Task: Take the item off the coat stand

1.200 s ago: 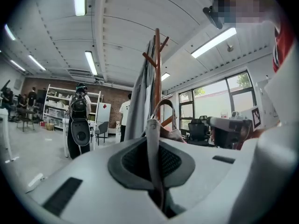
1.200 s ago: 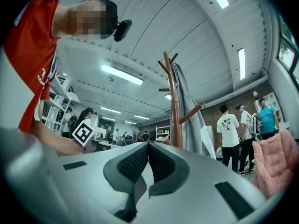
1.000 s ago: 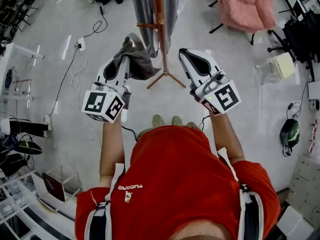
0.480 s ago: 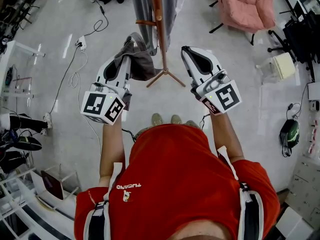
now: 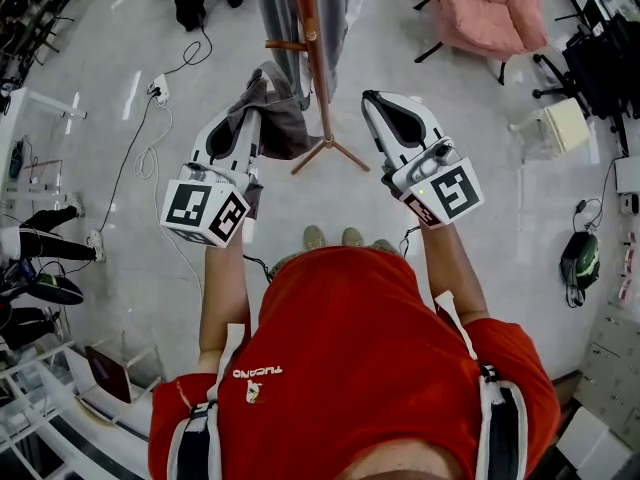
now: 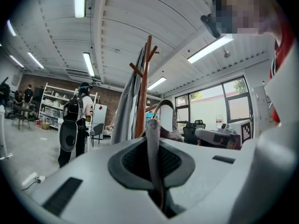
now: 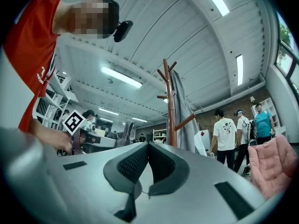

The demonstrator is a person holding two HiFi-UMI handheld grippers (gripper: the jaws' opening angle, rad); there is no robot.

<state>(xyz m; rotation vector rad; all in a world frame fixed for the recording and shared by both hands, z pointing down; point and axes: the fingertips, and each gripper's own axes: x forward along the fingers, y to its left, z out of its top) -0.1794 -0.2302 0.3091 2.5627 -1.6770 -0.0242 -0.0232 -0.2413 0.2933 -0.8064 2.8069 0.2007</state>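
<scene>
Pads [image 6: 133, 161] of the left gripper [image 5: 252, 116] are squeezed almost all the way together, with a thin grey strap [image 6: 153, 146] pinched flat between them. The strap belongs to a grey cloth bag [image 5: 278, 120], so the bag hangs from this gripper. Pinching the strap makes sense, because it is the one thin part the jaws can bite.

Past the jaws the strap curls up in a loop [image 6: 164, 107]. No peg goes through the loop, so I think the bag is already off its hook. It hangs just to the left of the wooden coat stand [image 5: 312, 63], near the pole, and I cannot tell if they touch.

The right gripper [image 5: 378, 106] is on the other side of the pole. Its jaws are together and nothing is between them. It seems to just wait there, since one gripper is enough for a light bag.

A long grey coat [image 5: 283, 13] hangs higher up on the stand and no gripper touches it.

Next the bag likely needs to move away from the pole. It is soft and may swing, so the strap could catch on a peg [image 5: 285, 45].
</scene>
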